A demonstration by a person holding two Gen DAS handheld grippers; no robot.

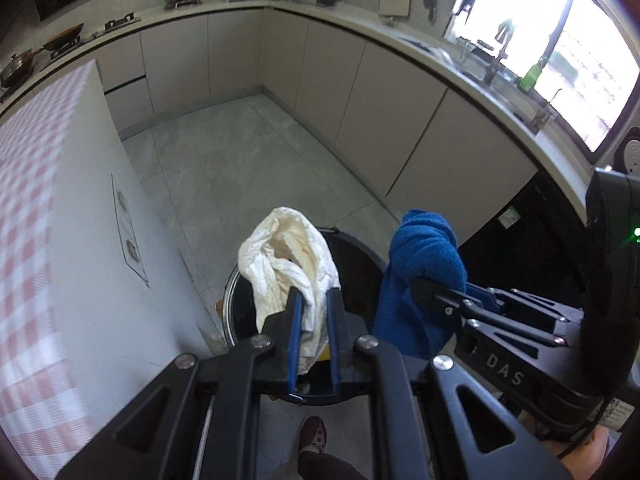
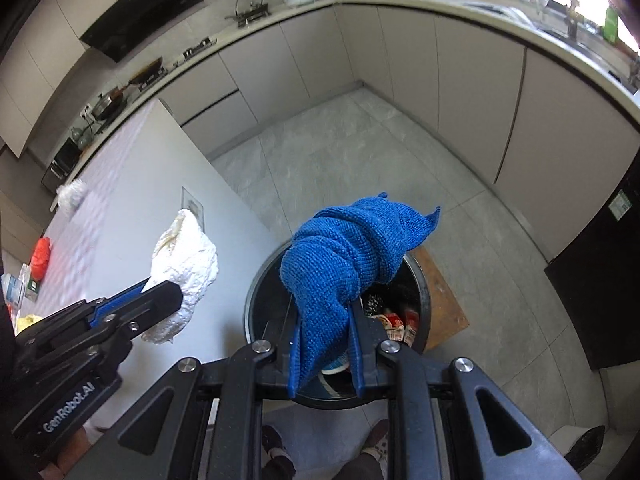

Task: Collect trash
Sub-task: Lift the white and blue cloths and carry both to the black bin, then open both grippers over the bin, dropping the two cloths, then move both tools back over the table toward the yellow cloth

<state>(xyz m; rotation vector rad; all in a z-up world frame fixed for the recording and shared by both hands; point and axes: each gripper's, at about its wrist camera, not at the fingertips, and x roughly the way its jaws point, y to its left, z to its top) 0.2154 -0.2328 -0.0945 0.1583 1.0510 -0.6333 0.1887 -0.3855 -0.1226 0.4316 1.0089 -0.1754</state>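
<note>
From the left wrist, the left gripper [image 1: 314, 300] is pinching a crumpled white cloth [image 1: 288, 256], which bunches up above its fingertips and hangs over the open black bin [image 1: 360, 256] on the tiled floor [image 1: 240, 160]. To its right, the right gripper [image 1: 424, 284] is pinching a blue cloth [image 1: 424, 264], held beside the white one above the bin's far side. A surface with a pink checked cover [image 1: 28, 200] stands to the left.

From the right wrist, the right gripper [image 2: 326, 312] is clamped on the blue cloth [image 2: 352, 248], directly above the bin [image 2: 260, 300]; packets and wrappers [image 2: 400, 320] lie inside it. The left gripper [image 2: 160, 292] holds the white cloth [image 2: 184, 264] just left of the bin's rim, in front of the surface [image 2: 120, 168]. A person's shoes [image 2: 276, 448] show at the bottom edge.
</note>
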